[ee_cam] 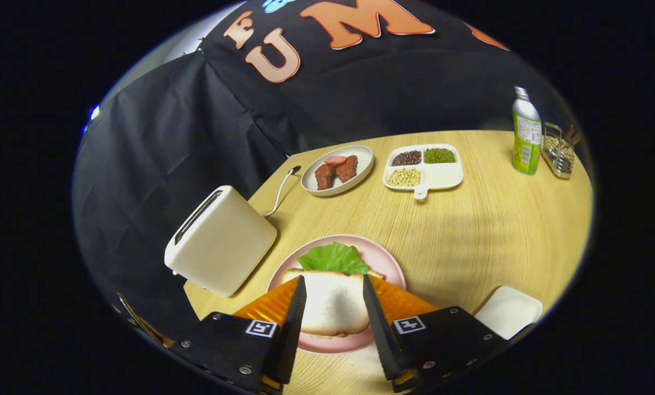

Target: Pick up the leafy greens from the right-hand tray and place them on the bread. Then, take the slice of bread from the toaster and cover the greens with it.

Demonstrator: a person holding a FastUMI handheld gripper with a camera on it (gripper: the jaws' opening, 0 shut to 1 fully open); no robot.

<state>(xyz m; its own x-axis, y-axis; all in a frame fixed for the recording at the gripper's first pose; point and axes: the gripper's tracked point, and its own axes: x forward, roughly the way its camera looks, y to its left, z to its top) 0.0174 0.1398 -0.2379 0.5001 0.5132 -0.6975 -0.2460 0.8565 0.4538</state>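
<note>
A white bread slice (333, 304) lies flat on the leafy greens (333, 258), whose green edge sticks out beyond it on the pink plate (385, 263). A thin edge of a lower bread slice (327, 333) peeks out under the near side. My gripper (333, 277) hovers over the top slice with its fingers spread about as wide as the slice, one along each side; it looks open. The cream toaster (220, 241) stands just left of the plate, and its slot looks dark.
A white tray (508, 310) sits right of my fingers. Farther back on the wooden table are an oval plate (360, 164) of meat, a divided dish (442, 175) of beans, a green bottle (526, 134) and a wire rack (558, 153). The toaster's cable (281, 189) runs back.
</note>
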